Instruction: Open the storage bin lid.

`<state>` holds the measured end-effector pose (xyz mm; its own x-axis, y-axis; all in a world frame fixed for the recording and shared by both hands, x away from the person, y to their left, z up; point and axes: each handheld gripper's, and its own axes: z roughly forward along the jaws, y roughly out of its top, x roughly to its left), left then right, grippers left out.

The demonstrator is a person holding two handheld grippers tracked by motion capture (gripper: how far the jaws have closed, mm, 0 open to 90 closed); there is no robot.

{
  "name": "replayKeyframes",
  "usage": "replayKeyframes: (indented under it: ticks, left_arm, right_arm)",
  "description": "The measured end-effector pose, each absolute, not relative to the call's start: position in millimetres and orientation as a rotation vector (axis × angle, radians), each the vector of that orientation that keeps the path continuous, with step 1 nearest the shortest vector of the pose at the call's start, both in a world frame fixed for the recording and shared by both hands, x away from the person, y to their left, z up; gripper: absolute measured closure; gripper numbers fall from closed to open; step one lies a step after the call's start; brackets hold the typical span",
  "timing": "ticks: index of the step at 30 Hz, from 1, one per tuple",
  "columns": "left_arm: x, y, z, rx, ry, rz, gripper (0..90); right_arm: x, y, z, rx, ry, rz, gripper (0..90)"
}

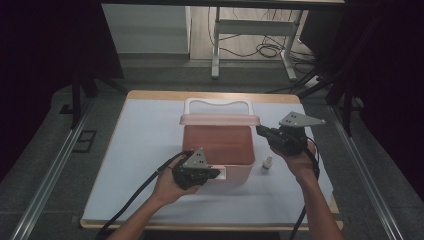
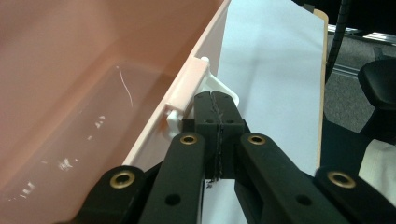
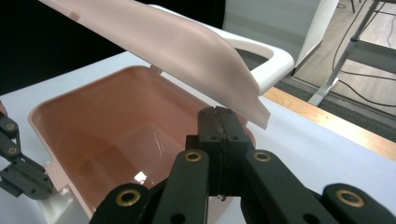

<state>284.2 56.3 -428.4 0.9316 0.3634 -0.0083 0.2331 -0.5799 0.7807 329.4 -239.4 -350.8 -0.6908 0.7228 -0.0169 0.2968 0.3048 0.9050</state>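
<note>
The pink box is sitting at the centre of the high view on the white-covered surface, its lid raised. The left tool, clenched with nothing between its jaws, is resting at the white latch on the box's near wall. The right tool, likewise clenched empty, is pushing under the lid's right corner. A small bottle is standing just right of the box.
</note>
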Motion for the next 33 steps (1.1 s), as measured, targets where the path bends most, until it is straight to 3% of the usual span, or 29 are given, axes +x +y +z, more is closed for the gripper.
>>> replayKeyframes:
  ticks: [33]
  left_arm:
    - [285, 57, -429, 2.200, 0.421, 0.175, 90.0]
  right_arm:
    - [390, -229, -329, 0.964, 2.152, 1.311, 89.7]
